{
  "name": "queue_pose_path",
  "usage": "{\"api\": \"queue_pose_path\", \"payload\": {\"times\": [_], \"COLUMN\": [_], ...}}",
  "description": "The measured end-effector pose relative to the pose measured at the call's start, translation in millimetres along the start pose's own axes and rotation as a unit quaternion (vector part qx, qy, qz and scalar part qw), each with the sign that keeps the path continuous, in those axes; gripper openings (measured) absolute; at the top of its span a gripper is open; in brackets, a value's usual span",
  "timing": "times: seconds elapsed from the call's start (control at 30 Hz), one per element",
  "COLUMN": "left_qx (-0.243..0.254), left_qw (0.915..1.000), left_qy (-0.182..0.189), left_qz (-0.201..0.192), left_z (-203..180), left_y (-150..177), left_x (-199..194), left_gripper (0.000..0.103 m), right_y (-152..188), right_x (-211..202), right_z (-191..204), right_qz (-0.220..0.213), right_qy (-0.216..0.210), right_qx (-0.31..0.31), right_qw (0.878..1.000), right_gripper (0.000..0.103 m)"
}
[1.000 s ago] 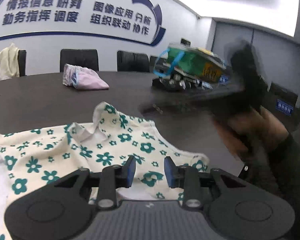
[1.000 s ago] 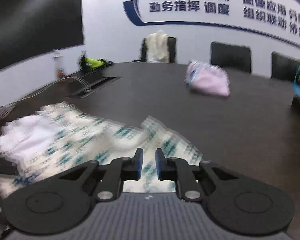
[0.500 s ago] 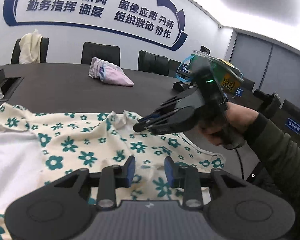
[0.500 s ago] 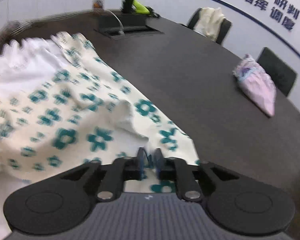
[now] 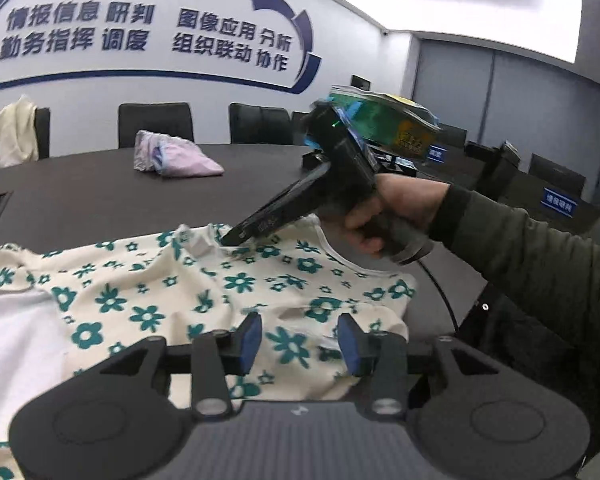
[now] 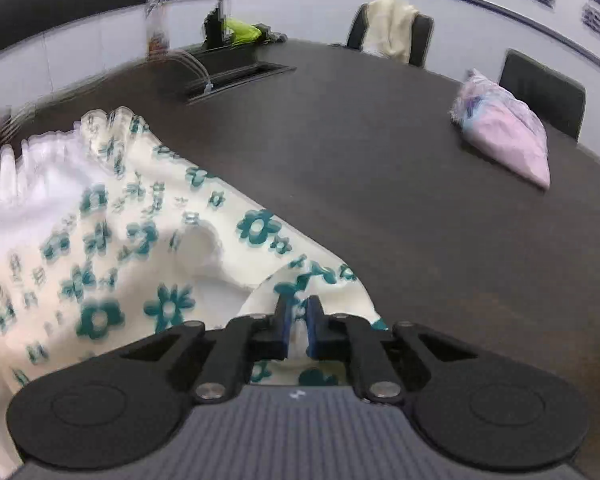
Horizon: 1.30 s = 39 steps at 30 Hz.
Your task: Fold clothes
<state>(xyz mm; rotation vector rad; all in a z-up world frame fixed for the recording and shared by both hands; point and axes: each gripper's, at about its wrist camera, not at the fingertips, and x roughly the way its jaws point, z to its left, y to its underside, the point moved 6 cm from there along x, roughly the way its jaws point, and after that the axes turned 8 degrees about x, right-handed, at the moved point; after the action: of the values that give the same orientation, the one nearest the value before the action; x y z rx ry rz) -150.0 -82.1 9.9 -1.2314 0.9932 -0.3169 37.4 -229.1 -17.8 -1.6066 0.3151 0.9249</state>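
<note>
Right tool [image 6: 298,322] now pinches floral garment [image 6: 100,248] near pink bundle [image 6: 508,136].

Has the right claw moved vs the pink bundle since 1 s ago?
Yes. In the left wrist view the right claw has dropped from level with the pink bundle onto the floral garment's far edge, shut on it.

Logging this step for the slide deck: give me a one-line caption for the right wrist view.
Right gripper pinches the edge of the floral shirt on the dark table, pink bundle beyond.
</note>
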Motion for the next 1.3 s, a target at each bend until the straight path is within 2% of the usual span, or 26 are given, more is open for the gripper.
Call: {"api": "queue_pose_path", "payload": {"times": [0.07, 0.2, 0.27, 0.33, 0.4, 0.43, 0.47, 0.5, 0.53, 0.57, 0.6, 0.67, 0.7, 0.8, 0.9, 0.93, 0.97, 1.03, 1.1, 1.2, 1.3], "left_qx": [-0.003, -0.012, -0.004, 0.015, 0.051, 0.071, 0.090, 0.109, 0.121, 0.129, 0.129, 0.125, 0.125, 0.110, 0.054, 0.035, 0.021, 0.006, 0.010, 0.022, 0.035], "left_qw": [1.0000, 0.9999, 0.9998, 0.9992, 0.9966, 0.9947, 0.9927, 0.9907, 0.9896, 0.9888, 0.9887, 0.9890, 0.9892, 0.9902, 0.9939, 0.9947, 0.9951, 0.9954, 0.9959, 0.9960, 0.9957], "left_qy": [0.000, 0.001, 0.016, 0.037, 0.064, 0.075, 0.080, 0.081, 0.078, 0.074, 0.074, 0.073, 0.068, 0.054, 0.065, 0.069, 0.071, 0.071, 0.064, 0.054, 0.045], "left_qz": [0.004, 0.011, 0.008, 0.002, -0.005, -0.006, -0.004, 0.003, 0.010, 0.016, 0.020, 0.031, 0.039, 0.067, 0.071, 0.067, 0.065, 0.064, 0.063, 0.068, 0.072], "left_z": [0.6, 3.3, 0.6, -5.2, -16.0, -22.5, -28.8, -34.5, -37.7, -39.8, -40.2, -38.8, -37.3, -29.9, -18.0, -14.3, -11.3, -8.1, -9.2, -13.5, -18.0], "left_y": [0.7, 2.2, 2.7, 2.9, 3.7, 5.3, 7.0, 9.1, 10.5, 11.5, 11.8, 12.2, 12.7, 16.3, 17.9, 18.2, 19.0, 20.1, 19.5, 17.8, 16.1], "left_x": [2.9, 7.9, 8.2, 7.4, 5.9, 6.8, 8.7, 11.5, 14.9, 18.3, 21.8, 29.9, 35.2, 51.3, 54.5, 53.2, 52.3, 50.8, 49.3, 49.2, 49.2], "left_gripper": [0.041, 0.041, 0.041, 0.041, 0.048, 0.056, 0.058, 0.058, 0.058, 0.057, 0.057, 0.057, 0.057, 0.056, 0.052, 0.052, 0.052, 0.050, 0.049, 0.049, 0.049], "right_y": [0.4, 3.2, 16.7, 28.3, 29.0, 28.5, 29.7, 34.5, 39.8, 49.0, 59.7, 81.2, 89.7, 107.1, 112.5, 111.8, 110.8, 103.7, 93.9, 78.5, 74.0], "right_x": [-5.6, -34.6, -26.6, -20.8, -38.5, -51.2, -70.8, -85.3, -99.8, -112.9, -124.3, -138.6, -142.3, -144.1, -137.5, -132.2, -126.8, -112.3, -106.9, -101.2, -88.0], "right_z": [3.7, -33.9, -55.1, -60.9, -54.9, -50.2, -39.7, -28.3, -16.9, -5.1, 7.2, 30.7, 39.1, 55.2, 63.2, 65.6, 68.0, 69.1, 56.7, 37.5, 25.4], "right_qz": [-0.010, -0.059, -0.034, -0.022, -0.050, -0.067, -0.092, -0.097, -0.102, -0.088, -0.073, -0.039, -0.026, -0.012, -0.012, -0.013, -0.013, 0.007, 0.035, 0.021, 0.024], "right_qy": [0.011, 0.018, 0.042, 0.058, 0.047, 0.037, 0.016, -0.010, -0.037, -0.073, -0.107, -0.150, -0.158, -0.160, -0.153, -0.151, -0.149, -0.148, -0.183, -0.226, -0.223], "right_qx": [-0.013, 0.071, 0.111, 0.114, 0.115, 0.111, 0.084, 0.054, 0.025, -0.008, -0.043, -0.103, -0.127, -0.198, -0.238, -0.249, -0.259, -0.254, -0.182, -0.094, -0.038], "right_qw": [1.000, 0.996, 0.992, 0.992, 0.991, 0.991, 0.992, 0.994, 0.994, 0.993, 0.991, 0.983, 0.979, 0.967, 0.959, 0.957, 0.954, 0.956, 0.965, 0.969, 0.974], "right_gripper": [0.009, 0.009, 0.009, 0.008, 0.009, 0.010, 0.013, 0.019, 0.040, 0.055, 0.055, 0.055, 0.055, 0.055, 0.054, 0.049, 0.037, 0.018, 0.014, 0.012, 0.012]}}
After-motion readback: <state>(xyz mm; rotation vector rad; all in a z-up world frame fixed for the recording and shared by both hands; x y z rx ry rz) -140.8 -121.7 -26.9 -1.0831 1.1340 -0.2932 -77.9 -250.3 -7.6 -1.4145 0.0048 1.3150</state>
